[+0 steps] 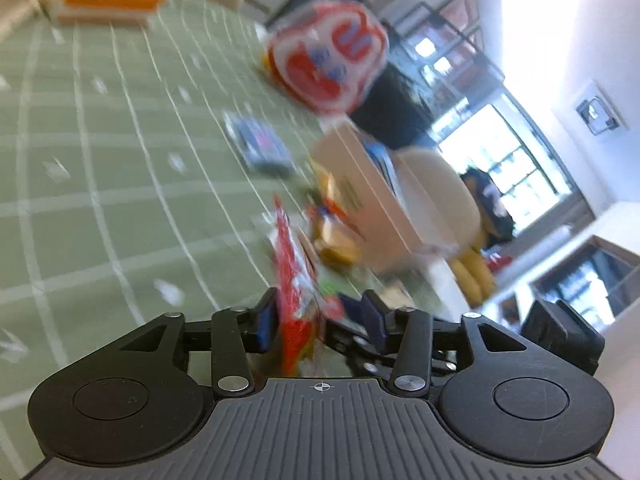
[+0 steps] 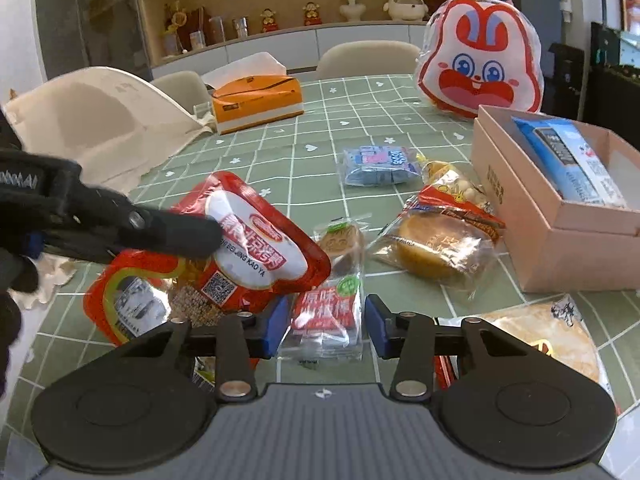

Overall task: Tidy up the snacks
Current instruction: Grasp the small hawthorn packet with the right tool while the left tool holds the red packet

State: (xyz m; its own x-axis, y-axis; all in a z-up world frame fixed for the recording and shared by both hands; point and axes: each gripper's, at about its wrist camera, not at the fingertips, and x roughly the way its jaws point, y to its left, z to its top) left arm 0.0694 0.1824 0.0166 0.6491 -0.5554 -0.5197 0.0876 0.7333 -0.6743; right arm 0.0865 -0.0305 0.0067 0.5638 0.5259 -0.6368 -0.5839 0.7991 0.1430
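Basically mid-pickup, both hands busy

Right gripper straddling the small clear-wrapped snack, pads beside it, not visibly pinching yet. Left gripper loose around the red duck packet. Next up, probably: clamp, lift, carry over to the cardboard box. Right view gives sharp labels and box contents; left view only blur, plus windows.

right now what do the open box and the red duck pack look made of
Open box: looks like matte tan cardboard, with flat stiff walls, crisp edges and no shine.
Red duck pack: looks like glossy printed plastic film, with glare on its surface and a flat sealed rim; a foil layer cannot be ruled out.
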